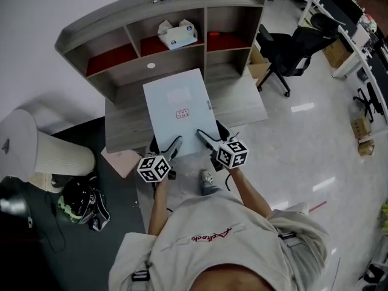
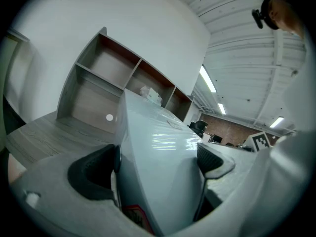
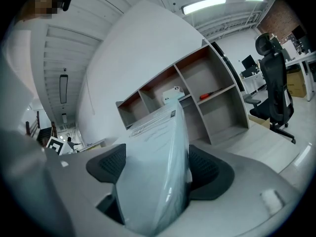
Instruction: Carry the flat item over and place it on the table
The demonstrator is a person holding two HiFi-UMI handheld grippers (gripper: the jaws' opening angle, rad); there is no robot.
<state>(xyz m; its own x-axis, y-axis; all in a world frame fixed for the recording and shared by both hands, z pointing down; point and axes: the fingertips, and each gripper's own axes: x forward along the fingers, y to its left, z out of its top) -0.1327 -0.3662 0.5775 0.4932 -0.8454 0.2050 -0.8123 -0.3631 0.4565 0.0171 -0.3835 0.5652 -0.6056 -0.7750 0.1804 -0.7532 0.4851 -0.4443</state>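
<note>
The flat item is a pale blue-grey file box point(image 1: 179, 111) with a small red label, held level over the wooden desk point(image 1: 124, 126). My left gripper point(image 1: 171, 148) is shut on its near edge at the left, and my right gripper point(image 1: 206, 139) is shut on the near edge at the right. In the left gripper view the box point(image 2: 158, 147) fills the gap between the black pads point(image 2: 96, 174). The right gripper view shows the same box point(image 3: 155, 167) pinched between its pads point(image 3: 210, 174).
A shelf unit point(image 1: 163, 23) with open compartments rises at the desk's back; a tissue pack point(image 1: 177, 34) sits in the middle one. A white disc point(image 1: 151, 65) lies below it. A black office chair point(image 1: 291, 53) stands right, a bin point(image 1: 36, 150) and helmet point(image 1: 76, 200) left.
</note>
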